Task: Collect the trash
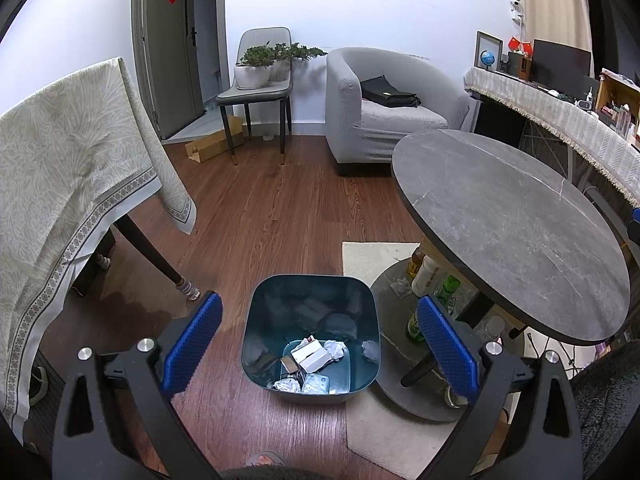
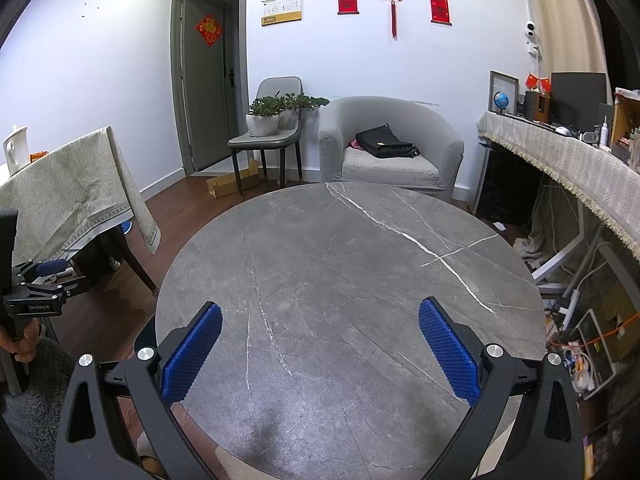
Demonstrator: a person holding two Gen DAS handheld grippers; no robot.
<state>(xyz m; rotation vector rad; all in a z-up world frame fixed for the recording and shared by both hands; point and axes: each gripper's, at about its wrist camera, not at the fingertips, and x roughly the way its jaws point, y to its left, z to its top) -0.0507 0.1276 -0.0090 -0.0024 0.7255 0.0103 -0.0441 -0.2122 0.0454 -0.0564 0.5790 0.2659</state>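
A dark teal trash bin (image 1: 256,344) stands on the wood floor in the left wrist view. It holds crumpled paper, foil wrappers and a small white box (image 1: 311,356). My left gripper (image 1: 320,320) is open and empty, held above the bin with the bin between its blue pads. My right gripper (image 2: 320,324) is open and empty above the round grey marble table (image 2: 352,264), whose top is bare. The left gripper also shows at the left edge of the right wrist view (image 2: 48,276).
The round table (image 1: 512,232) stands right of the bin, with bottles (image 1: 426,276) on its lower shelf. A cloth-covered table (image 1: 60,168) is at left. A grey armchair (image 2: 392,148) with a black bag, a chair with plants (image 2: 276,128) and a cluttered desk (image 2: 568,152) lie beyond.
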